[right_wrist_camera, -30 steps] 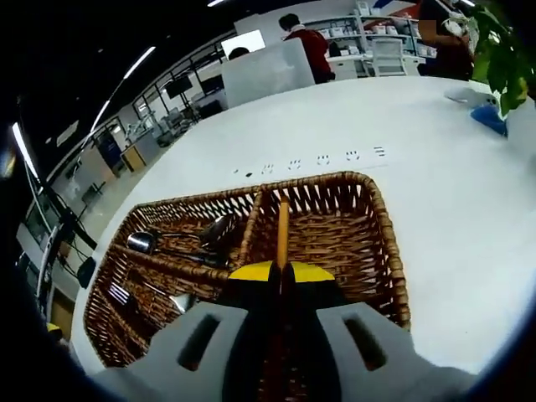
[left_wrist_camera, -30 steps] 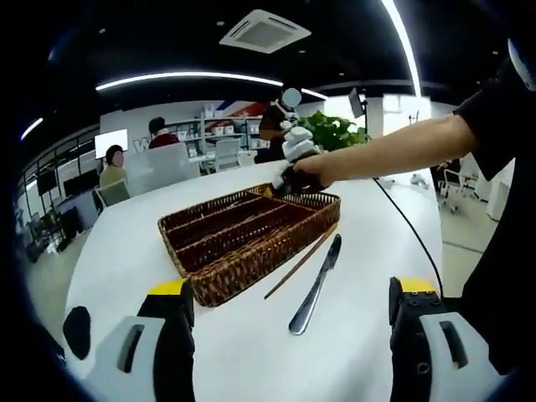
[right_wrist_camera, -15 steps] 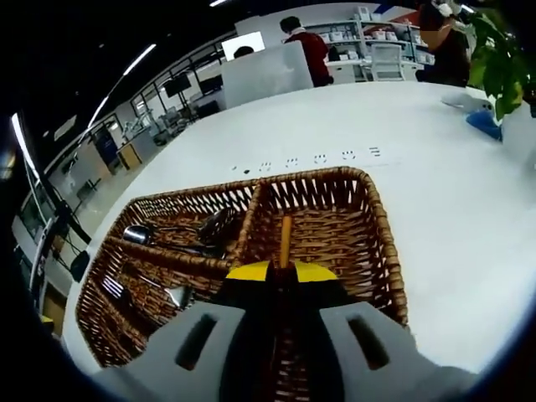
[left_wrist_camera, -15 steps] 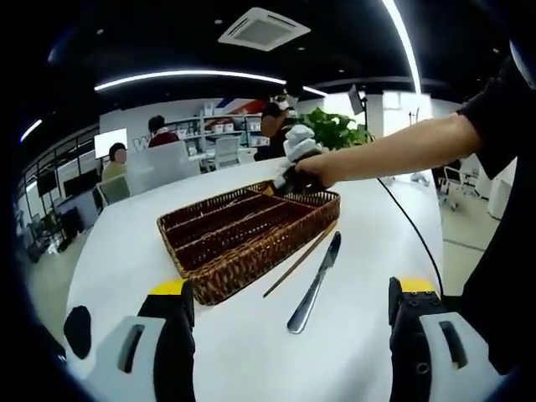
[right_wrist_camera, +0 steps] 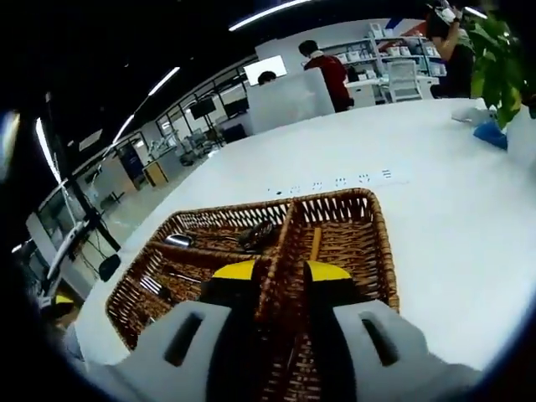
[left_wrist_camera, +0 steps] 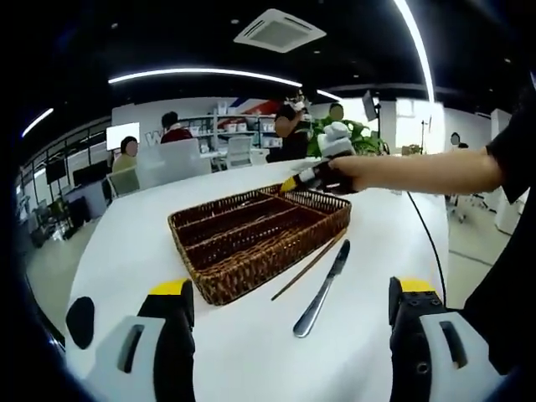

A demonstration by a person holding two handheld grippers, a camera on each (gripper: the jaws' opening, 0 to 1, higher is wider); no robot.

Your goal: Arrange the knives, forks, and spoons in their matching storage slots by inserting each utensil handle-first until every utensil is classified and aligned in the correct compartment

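Where the left gripper view looks across the white surface, a wicker tray with long parallel compartments is seen, its long axis running from lower left to upper right. A knife is laid on the surface just beside the tray's near long side, roughly parallel to it, with its rounded end toward the camera and its narrower end toward the tray's far corner. A single brown chopstick is laid between knife and tray, along the same axis, close against the tray wall. The left gripper is held low with its jaws wide apart and nothing between them; the knife lies ahead of it, between the jaw lines, well short of contact.

The right gripper is seen over the tray's far end, held by a hand.

In the right gripper view, the right gripper is set with its jaws apart, straddling a wicker divider of the tray. A brown stick lies in the right-hand compartment, pointing away from the camera, just ahead of the right jaw tip. Spoons and a fork are lodged in the left-hand compartments. No writing can be read on any utensil. A row of small marks on the surface beyond the tray is too small to read.
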